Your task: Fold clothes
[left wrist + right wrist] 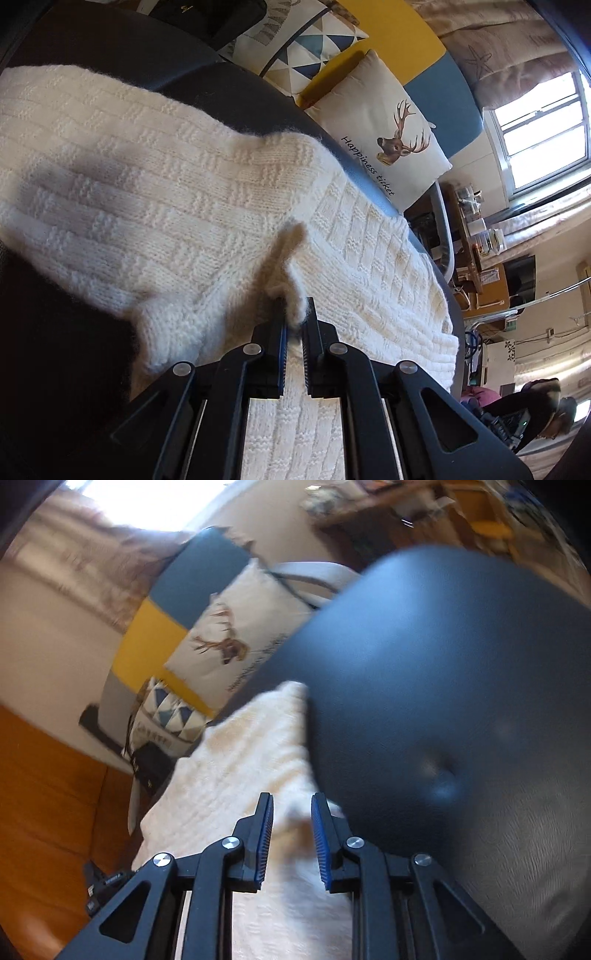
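A cream knitted sweater [147,184] lies spread over a dark padded surface [221,81]. One fold of it crosses the body. My left gripper [294,314] is shut on a small fuzzy pinch of the sweater, which sticks up beyond its tips. In the blurred right wrist view the sweater [240,775] lies along the left edge of the dark padded surface [443,664]. My right gripper [291,801] hangs over the sweater's edge with its blue pads apart. A bit of the knit shows in the gap, and the pads do not press it.
A deer-print pillow [388,136] and a triangle-pattern pillow [306,40] lean on a yellow and blue backrest behind the surface. A window [543,133] and cluttered shelves stand at the right. A person [535,406] sits low at the right. Wooden floor [44,794] is beside the surface.
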Demonstrator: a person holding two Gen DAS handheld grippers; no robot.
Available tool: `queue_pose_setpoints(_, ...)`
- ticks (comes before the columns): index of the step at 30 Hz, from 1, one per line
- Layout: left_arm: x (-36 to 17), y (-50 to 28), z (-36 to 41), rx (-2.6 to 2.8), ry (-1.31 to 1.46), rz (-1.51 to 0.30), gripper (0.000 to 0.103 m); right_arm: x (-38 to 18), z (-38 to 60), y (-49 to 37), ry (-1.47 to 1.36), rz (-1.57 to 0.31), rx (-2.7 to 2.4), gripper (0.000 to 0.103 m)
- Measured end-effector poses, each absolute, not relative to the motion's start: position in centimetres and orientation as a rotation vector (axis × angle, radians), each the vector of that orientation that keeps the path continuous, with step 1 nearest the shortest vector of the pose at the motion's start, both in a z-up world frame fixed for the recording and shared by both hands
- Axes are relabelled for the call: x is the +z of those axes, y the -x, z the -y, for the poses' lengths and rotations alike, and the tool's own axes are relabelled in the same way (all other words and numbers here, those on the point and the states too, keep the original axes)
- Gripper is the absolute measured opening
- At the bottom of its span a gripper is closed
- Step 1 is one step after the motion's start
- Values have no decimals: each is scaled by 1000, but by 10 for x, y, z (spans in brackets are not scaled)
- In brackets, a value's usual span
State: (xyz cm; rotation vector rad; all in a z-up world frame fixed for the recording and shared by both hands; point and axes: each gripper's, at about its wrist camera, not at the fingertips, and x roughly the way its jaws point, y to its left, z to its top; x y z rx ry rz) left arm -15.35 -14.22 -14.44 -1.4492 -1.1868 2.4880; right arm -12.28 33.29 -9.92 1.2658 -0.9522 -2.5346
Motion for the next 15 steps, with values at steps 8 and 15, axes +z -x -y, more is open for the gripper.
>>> queue_pose_setpoints(8,-127,155,127,2613,1408,975,7,-126,-281,219,-1637,224,-2704,19)
queue_pose_setpoints(15,-140,157,130,2582,1440,966,8,-103,-256,229,-1490,242,-2545,22)
